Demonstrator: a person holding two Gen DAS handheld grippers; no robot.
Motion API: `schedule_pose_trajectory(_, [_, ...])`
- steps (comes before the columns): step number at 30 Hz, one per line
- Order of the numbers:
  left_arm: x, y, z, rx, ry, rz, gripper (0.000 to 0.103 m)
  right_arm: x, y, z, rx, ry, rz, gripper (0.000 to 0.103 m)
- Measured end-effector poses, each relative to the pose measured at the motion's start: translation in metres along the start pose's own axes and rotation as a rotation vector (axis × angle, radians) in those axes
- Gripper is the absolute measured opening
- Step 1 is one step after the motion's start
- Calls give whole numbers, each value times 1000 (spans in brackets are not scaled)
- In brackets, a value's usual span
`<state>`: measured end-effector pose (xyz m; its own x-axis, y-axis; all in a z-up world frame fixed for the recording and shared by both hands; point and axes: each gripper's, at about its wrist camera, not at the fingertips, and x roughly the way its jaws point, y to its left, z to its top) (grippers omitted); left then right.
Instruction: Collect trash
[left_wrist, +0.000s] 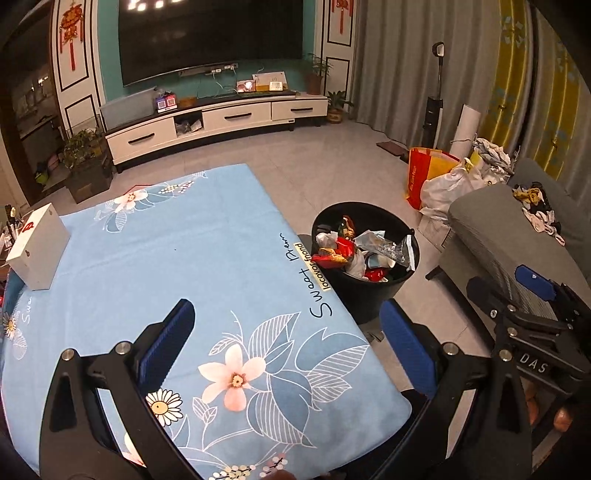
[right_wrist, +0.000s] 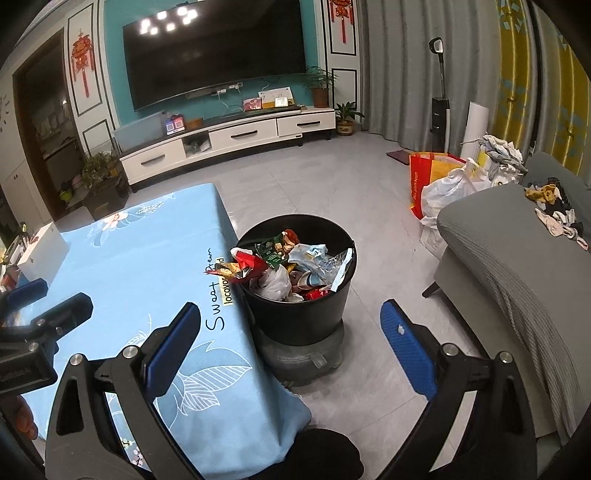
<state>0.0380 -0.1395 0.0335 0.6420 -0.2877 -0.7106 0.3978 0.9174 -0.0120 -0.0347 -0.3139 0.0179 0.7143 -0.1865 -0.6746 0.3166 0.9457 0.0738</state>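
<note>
Right wrist view is showing the black trash bin on the floor, just beside the edge of the table, and it is sitting on a low grey base. The bin is holding many wrappers and crumpled bags up to its rim, and one red and gold wrapper is hanging over the side near the table. I am holding my right tongs above the table corner and the floor, with the two blue fingers wide apart and nothing between them. My left tongs are hanging over the table with the blue flower cloth, also spread wide and gripping nothing. In the left wrist view the bin is standing to the right of the table. A white box is lying on the far left part of the cloth. A grey sofa is standing to the right of the bin, with small clothes on it. Behind it, a red and yellow bag and a white plastic bag are resting on the floor. A white TV cabinet and a big dark screen are filling the far wall.
</note>
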Motion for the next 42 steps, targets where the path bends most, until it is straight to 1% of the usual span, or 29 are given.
schedule_pose_trajectory(12, [-5, -1, 0, 7, -17, 41, 100, 0, 4, -1, -12, 3, -5, 96])
schedule_pose_trajectory(26, [-8, -4, -1, 16, -27, 60, 100, 1, 4, -2, -12, 5, -8, 96])
schedule_pose_trajectory(42, [-8, -4, -1, 18, -27, 65, 100, 1, 4, -2, -14, 4, -9, 96])
